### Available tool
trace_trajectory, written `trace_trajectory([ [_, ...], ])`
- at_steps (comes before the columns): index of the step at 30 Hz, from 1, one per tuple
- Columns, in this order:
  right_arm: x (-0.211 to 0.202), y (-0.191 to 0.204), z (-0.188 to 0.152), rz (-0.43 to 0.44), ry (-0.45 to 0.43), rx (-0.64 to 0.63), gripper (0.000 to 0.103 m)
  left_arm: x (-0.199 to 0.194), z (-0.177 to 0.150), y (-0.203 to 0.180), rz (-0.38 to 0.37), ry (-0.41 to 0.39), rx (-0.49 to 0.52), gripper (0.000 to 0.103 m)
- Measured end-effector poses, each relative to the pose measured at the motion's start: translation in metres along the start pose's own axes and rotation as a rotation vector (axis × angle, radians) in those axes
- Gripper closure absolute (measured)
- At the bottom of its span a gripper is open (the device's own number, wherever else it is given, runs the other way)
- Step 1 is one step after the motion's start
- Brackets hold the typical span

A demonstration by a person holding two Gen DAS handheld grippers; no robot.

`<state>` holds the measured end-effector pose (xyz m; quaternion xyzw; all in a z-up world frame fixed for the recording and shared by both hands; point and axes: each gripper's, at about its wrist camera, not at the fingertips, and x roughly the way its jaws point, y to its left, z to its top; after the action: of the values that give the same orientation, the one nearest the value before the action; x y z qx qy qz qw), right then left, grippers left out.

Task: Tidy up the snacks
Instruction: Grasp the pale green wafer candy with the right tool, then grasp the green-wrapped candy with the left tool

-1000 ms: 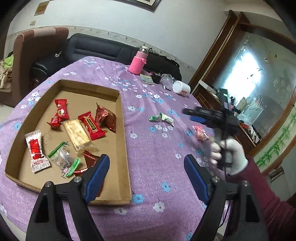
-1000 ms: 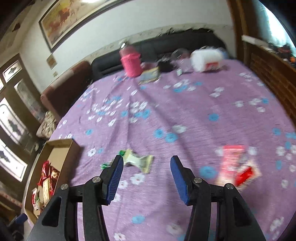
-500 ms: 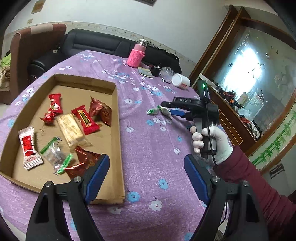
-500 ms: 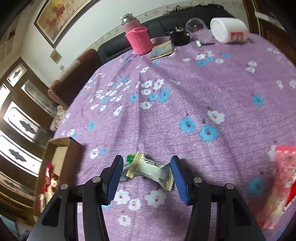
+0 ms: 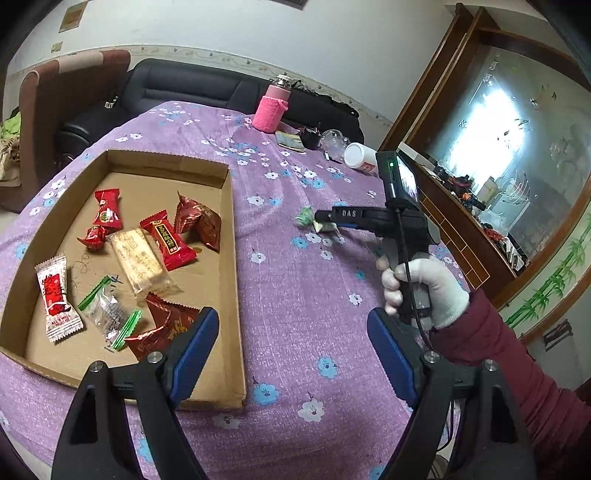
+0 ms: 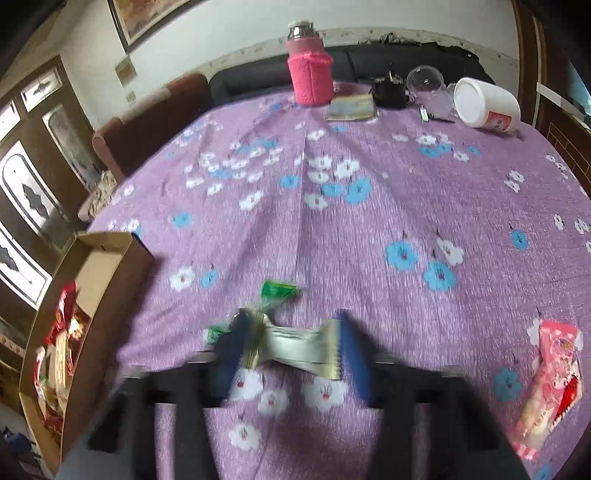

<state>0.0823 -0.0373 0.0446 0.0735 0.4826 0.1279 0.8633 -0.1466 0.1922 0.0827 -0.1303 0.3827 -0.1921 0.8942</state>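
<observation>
a round table under a purple tablecloth (image 6: pixel 369 229) printed with white and blue flowers fills both views. behind it stand a dark sofa (image 5: pixel 192 88), a brown armchair (image 5: pixel 70 81) and a pale wall; in the right wrist view a framed painting (image 6: pixel 144 14) hangs on that wall.

at the far edge of the table sit a flask in a pink knitted sleeve (image 6: pixel 308 74), a small booklet (image 6: pixel 351 107), a clear glass (image 6: pixel 424 79) and a white jar (image 6: pixel 484 105) lying on its side.

a shallow cardboard box (image 5: pixel 232 258) on the cloth holds red, cream and clear-wrapped snacks.

the left gripper (image 5: pixel 291 350) hangs wide apart with nothing between its blue pads, over the box's near corner.

the right gripper (image 6: pixel 291 354), in a white-gloved hand (image 5: pixel 424 288), has just been closing; its jaws stand either side of a pale wrapped candy (image 6: pixel 299 347) on the cloth, at the wrapper's ends. blur hides whether they press it. a green-wrapped candy (image 6: pixel 277 290) lies just beyond, and a pink packet (image 6: pixel 550 380) sits well to the right.
</observation>
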Motion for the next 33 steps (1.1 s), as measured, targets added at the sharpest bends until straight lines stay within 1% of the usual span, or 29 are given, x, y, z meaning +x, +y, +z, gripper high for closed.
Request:
trace_trajectory([
  [6,-0.02,-0.013,-0.025,0.013,0.03,0.011,0.066,0.003,0.009,-0.004,-0.01,0.002,0.007,0.021],
  [8,-0.028,-0.013,-0.036,-0.015,0.042,-0.022,0.066,0.005,0.013,-0.006,-0.011,0.004,0.013,0.021],
  [10,-0.037,-0.01,-0.051,-0.095,0.042,-0.091,0.066,0.008,0.016,-0.008,-0.016,0.007,0.015,0.021],
  [12,-0.042,-0.009,-0.06,-0.201,0.01,-0.137,0.067,0.015,0.021,-0.012,-0.023,0.017,0.014,0.021],
  [13,-0.044,-0.01,-0.061,-0.211,-0.01,-0.141,0.067,0.02,0.026,-0.015,-0.018,0.023,0.014,0.021],
  [14,-0.046,-0.014,-0.061,-0.18,-0.029,-0.127,0.064,0.025,0.031,-0.019,-0.011,0.027,0.014,0.021],
  [15,-0.048,-0.022,-0.06,-0.114,-0.046,-0.087,0.061,0.029,0.037,-0.024,-0.008,0.027,0.017,0.021],
  [16,-0.05,-0.027,-0.059,-0.075,-0.057,-0.052,0.053,0.034,0.043,-0.027,-0.006,0.027,0.021,0.021],
  [17,-0.052,-0.035,-0.058,-0.04,-0.076,-0.012,0.049,0.039,0.051,-0.031,0.003,0.029,0.021,0.021],
  [20,-0.057,-0.05,-0.059,0.012,-0.107,0.056,0.049,0.058,0.077,-0.041,-0.004,0.041,0.035,0.021],
  [22,-0.057,-0.061,-0.06,0.058,-0.106,0.124,0.049,0.081,0.097,-0.051,0.008,0.053,0.075,0.023],
  [23,-0.057,-0.067,-0.059,0.077,-0.101,0.16,0.049,0.094,0.106,-0.055,0.027,0.062,0.096,0.027],
  [24,-0.057,-0.072,-0.059,0.095,-0.101,0.193,0.049,0.108,0.114,-0.057,0.04,0.08,0.108,0.039],
  [25,-0.058,-0.076,-0.06,0.116,-0.103,0.222,0.049,0.12,0.118,-0.059,0.044,0.101,0.107,0.048],
  [27,-0.061,-0.082,-0.061,0.144,-0.111,0.261,0.049,0.152,0.127,-0.056,0.047,0.152,0.074,0.048],
  [29,-0.066,-0.083,-0.062,0.152,-0.121,0.276,0.049,0.175,0.13,-0.054,0.058,0.185,0.06,0.048],
  [30,-0.067,-0.083,-0.061,0.158,-0.123,0.279,0.049,0.189,0.13,-0.053,0.081,0.206,0.064,0.048],
  [33,-0.066,-0.084,-0.059,0.173,-0.121,0.288,0.049,0.218,0.125,-0.05,0.136,0.251,0.08,0.049],
])
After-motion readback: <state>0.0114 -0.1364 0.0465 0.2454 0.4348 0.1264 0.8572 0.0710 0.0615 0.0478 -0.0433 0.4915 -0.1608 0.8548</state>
